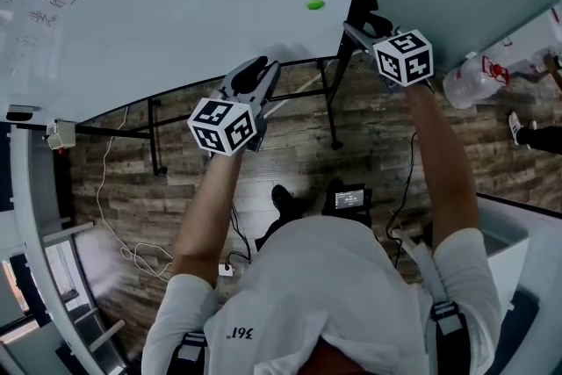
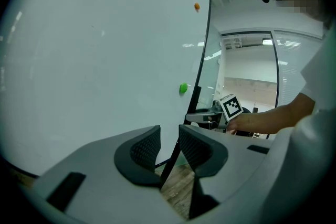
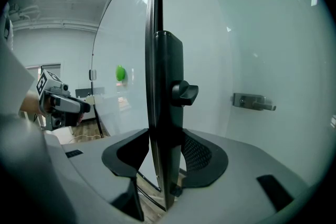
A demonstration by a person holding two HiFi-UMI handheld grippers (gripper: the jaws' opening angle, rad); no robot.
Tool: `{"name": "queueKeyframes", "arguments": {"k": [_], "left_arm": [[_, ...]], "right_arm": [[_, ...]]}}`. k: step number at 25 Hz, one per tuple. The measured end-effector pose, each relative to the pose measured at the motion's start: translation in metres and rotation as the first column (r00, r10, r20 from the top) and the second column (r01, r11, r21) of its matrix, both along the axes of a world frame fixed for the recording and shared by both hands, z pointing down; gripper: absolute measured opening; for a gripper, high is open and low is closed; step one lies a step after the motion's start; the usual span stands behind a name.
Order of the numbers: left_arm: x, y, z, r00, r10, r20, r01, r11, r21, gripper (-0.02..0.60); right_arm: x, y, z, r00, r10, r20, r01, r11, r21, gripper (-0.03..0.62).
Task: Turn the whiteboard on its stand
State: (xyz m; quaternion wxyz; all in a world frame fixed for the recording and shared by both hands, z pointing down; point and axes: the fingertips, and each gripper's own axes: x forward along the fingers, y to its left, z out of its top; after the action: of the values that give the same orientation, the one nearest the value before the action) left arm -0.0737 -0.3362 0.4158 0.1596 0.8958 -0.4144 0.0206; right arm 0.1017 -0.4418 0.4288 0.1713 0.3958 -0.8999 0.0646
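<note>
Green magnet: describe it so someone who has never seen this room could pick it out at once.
Find the big whiteboard and follow it to the edge held by the right hand-held gripper. The green magnet sits on the board face just inside that edge. It is the only green dot; the orange magnet lies farther along that edge.
</note>
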Motion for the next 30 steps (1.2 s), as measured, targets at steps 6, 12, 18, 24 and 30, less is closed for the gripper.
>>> {"name": "queueKeyframes", "arguments": {"k": [6, 12, 18, 24, 30], "left_arm": [[0.006, 0.004, 0.001, 1.0, 0.001, -0.003, -0.001, 1.0, -0.004, 0.098], [0.013, 0.007, 0.001, 1.0, 0.007, -0.006, -0.007, 1.0, -0.01, 0.098], [0.005, 0.025, 0.005, 1.0, 0.011, -0.019, -0.011, 1.0, -0.006, 0.098], [0.004, 0.041, 0.007, 0.999, 0.012, -0.041, -0.013, 1.0, -0.009, 0.098], [0.003, 0.064, 0.001, 0.998, 0.013, -0.063, -0.013, 1.0, -0.002, 0.098]], "right_arm": [[0.002, 0.009, 0.002, 1.0, -0.019, -0.01, 0.019, 1.0, 0.002, 0.204], [0.002, 0.021, 0.003, 0.999, -0.034, -0.02, 0.034, 0.999, 0.007, 0.201], [-0.012, 0.05, 0.008, 0.998, -0.052, -0.038, 0.052, 0.998, 0.019, 0.195], [-0.02, 0.079, 0.01, 0.994, -0.078, -0.073, 0.08, 0.996, 0.03, 0.179], [-0.027, 0.108, 0.008, 0.995, -0.074, -0.064, 0.077, 0.996, 0.042, 0.176]]}}
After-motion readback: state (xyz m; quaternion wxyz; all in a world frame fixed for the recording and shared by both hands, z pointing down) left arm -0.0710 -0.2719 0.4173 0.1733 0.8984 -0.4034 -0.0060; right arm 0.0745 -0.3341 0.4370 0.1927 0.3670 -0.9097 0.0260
